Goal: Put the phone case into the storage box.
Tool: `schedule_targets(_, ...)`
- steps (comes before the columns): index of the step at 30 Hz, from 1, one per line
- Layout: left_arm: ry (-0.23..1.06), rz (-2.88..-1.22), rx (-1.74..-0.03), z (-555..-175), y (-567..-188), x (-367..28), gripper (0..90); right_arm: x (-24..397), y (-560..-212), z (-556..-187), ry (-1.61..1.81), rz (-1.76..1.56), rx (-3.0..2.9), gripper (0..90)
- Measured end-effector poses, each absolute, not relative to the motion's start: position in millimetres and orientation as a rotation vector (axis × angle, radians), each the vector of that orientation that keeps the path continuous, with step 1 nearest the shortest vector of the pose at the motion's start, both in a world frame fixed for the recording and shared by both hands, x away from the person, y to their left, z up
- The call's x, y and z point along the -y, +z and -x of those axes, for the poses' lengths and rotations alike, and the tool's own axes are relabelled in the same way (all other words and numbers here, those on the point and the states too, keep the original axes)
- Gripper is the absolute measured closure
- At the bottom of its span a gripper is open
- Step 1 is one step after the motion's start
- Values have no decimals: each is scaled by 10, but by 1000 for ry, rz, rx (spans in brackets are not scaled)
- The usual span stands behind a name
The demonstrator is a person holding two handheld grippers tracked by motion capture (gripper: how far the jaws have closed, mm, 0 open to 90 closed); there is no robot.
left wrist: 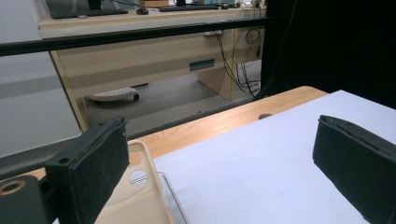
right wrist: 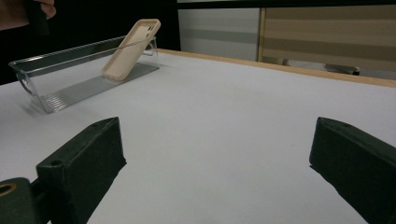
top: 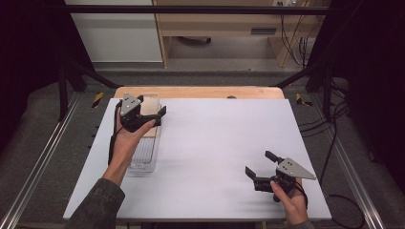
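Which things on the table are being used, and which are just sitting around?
Being used:
- beige phone case, leaning tilted in the tray
- clear plastic tray
- left gripper, open, above the case

Just sitting around:
- right gripper, open, far from the tray
- desk and cables beyond the table

Beige phone case, propped tilted against clear tray's wall, camera cutout uppermost, table's far-left corner

No words, labels, brand marks or numbers can be read anywhere here, on the things or around the room.
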State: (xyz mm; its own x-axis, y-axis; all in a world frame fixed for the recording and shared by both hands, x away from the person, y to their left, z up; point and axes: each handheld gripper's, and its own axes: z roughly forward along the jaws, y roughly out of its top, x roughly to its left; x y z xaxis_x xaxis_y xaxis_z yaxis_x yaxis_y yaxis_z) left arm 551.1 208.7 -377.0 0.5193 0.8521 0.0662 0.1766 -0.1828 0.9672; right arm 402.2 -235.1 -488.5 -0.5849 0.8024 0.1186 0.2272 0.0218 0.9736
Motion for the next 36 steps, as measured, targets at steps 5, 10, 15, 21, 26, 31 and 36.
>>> schedule_targets(5, 762, -1678, -863, -5464, -3760, -2056, 31, 2346, -4885, -4020, 1594, -1050, -1832, 31)
schedule_targets(10, 753, -1691, -844, -5422, -3760, -2011, 29, 2348, -4889, -4023, 1592, -1048, -1831, 28)
schedule_targets(15, 749, -1698, -829, -5385, -3756, -1973, 22, 2348, -4889, -4023, 1592, -1048, -1830, 27)
schedule_targets(21, 737, -1706, -809, -5338, -3742, -1925, 21, 2347, -4889, -4022, 1592, -1049, -1829, 26)
schedule_targets(26, 732, -1724, -788, -5294, -3736, -1882, 21, 2344, -4888, -4019, 1590, -1050, -1832, 26)
schedule_targets(31, 732, -1735, -764, -5239, -3730, -1840, 21, 2344, -4887, -4019, 1590, -1051, -1832, 27)
schedule_targets(36, 737, -1743, -736, -5184, -3712, -1789, 21, 2335, -4888, -4017, 1589, -1049, -1834, 26)
